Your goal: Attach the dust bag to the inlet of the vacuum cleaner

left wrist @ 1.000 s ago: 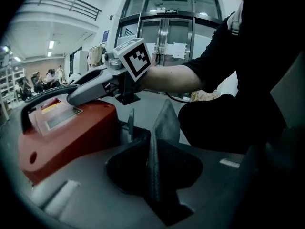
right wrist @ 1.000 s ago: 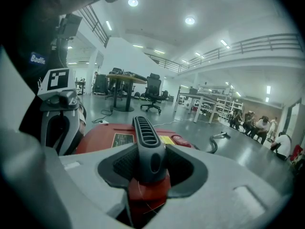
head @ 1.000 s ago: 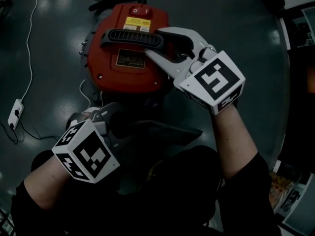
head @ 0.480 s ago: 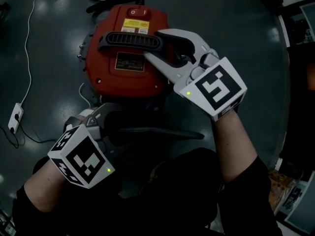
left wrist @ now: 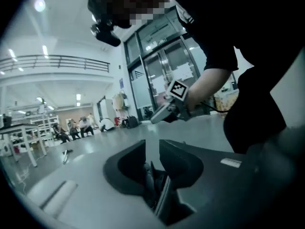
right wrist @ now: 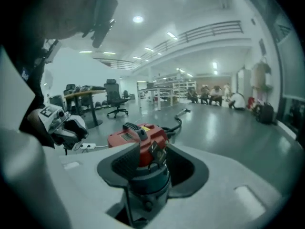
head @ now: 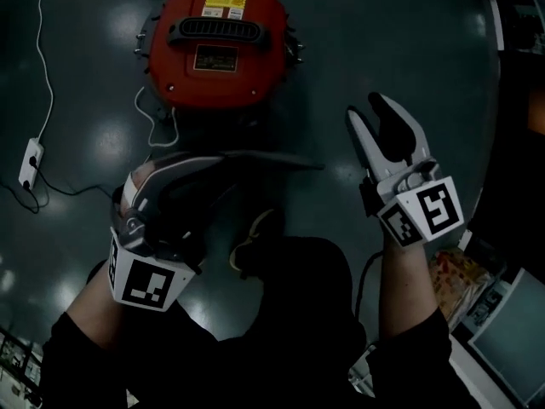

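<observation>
Holding the dust bag (head: 255,164) in your closing left gripper (left wrist: 152,151), right gripper (head: 368,113) opening empty, you're mid-carry; next seat it on the vacuum cleaner (head: 217,49) inlet.

We log a white power strip (head: 31,162) on the glossy dark floor (head: 426,58), with a white cord (head: 49,83) running off it. Far back we see an office chair (right wrist: 115,100) beside a desk (right wrist: 86,93), shelving (right wrist: 164,90) and people sitting on the floor (right wrist: 212,93). We also note a balcony railing (left wrist: 52,62) overhead.
</observation>
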The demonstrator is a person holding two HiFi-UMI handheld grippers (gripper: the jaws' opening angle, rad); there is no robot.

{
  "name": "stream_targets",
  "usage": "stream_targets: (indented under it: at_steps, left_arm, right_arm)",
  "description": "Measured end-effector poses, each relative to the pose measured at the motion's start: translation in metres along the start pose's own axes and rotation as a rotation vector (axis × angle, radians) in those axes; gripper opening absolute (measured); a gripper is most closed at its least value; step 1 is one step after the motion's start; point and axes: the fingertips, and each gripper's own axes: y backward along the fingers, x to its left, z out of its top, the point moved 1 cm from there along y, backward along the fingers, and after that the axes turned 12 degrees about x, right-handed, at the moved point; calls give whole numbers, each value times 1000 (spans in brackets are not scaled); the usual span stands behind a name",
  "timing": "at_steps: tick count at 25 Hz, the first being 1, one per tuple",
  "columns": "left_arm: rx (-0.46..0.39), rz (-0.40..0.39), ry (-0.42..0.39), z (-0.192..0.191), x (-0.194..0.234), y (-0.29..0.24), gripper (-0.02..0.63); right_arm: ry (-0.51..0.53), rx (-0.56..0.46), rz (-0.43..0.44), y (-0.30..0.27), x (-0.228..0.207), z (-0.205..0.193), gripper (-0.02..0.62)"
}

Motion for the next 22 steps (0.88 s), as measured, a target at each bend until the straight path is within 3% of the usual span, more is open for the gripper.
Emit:
stream_targets:
  at_steps: [3,6,8,10,16,22]
  left_arm:
    - [20,25,83,16,-1,22,95]
    - [109,38,159,45,11,68,91]
    - [163,122,276,77,30,113,87]
    - [181,210,335,123,45,158,84]
    - [172,354,271,231,51,262,77]
    - [64,311,260,269,29,324,75]
  right_arm:
    - [-149,79,-25,41,14,-27,172]
    - [-230,97,-5,87,42,-16,172]
    - [-257,96,35,124,62,6,172]
    - [-271,90,87,162,82,32,172]
    - [-279,46,214,246,136,91,172]
    - [-211,22,188,313,217,118,170]
